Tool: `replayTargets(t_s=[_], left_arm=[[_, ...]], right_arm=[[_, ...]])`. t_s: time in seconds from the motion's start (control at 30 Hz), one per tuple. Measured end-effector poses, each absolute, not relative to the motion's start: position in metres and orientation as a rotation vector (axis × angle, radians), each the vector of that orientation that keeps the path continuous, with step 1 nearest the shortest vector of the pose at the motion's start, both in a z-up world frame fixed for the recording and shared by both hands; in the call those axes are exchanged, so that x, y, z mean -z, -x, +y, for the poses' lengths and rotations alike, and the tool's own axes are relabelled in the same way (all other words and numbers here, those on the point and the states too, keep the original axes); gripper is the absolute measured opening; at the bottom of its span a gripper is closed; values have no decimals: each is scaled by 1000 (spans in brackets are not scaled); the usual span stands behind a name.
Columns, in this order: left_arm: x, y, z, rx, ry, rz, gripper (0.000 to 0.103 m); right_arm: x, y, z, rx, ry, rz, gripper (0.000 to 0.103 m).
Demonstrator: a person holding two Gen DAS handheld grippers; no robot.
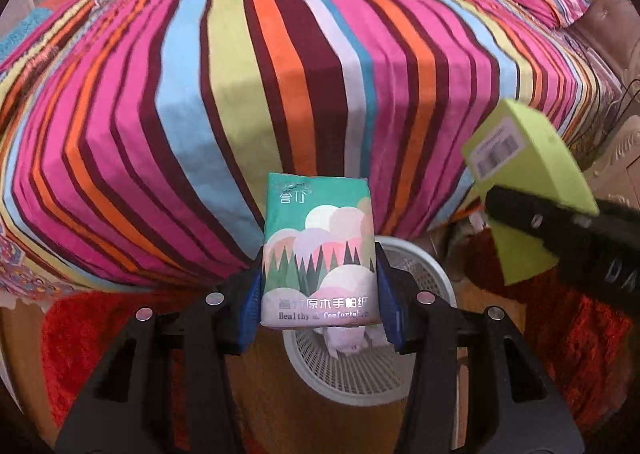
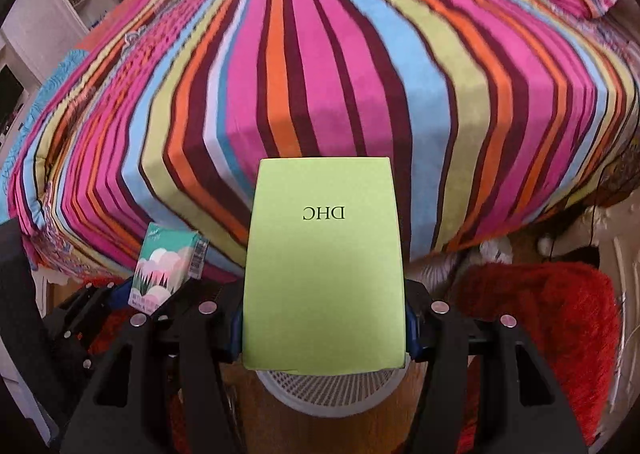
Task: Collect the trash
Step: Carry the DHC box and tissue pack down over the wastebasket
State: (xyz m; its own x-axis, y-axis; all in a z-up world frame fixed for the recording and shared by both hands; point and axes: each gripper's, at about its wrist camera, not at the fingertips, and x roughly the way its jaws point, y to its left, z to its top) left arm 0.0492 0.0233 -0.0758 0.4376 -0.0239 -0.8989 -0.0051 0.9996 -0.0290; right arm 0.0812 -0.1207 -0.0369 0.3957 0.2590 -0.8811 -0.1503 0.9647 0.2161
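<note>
Both pickups done, drops pending: left gripper point(image 1: 320, 286) clamping tissue pack point(image 1: 320, 250), right gripper point(image 2: 324, 318) clamping green box point(image 2: 324, 266), both poised over white bin point(image 1: 420, 266).

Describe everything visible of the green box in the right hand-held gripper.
The green box is plain lime cardboard, printed "DHC" upside down, with a barcode label on one end. It looks closed and undamaged. The right hand-held gripper clamps its lower sides between blue pads, holding it above the white mesh basket.
</note>
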Motion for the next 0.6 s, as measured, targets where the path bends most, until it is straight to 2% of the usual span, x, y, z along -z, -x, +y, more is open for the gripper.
replayTargets(t_s=[0.6], left_arm=[[170, -62, 11, 40, 132, 1497, 48]], right_arm=[[136, -89, -131, -178, -242, 1515, 55]])
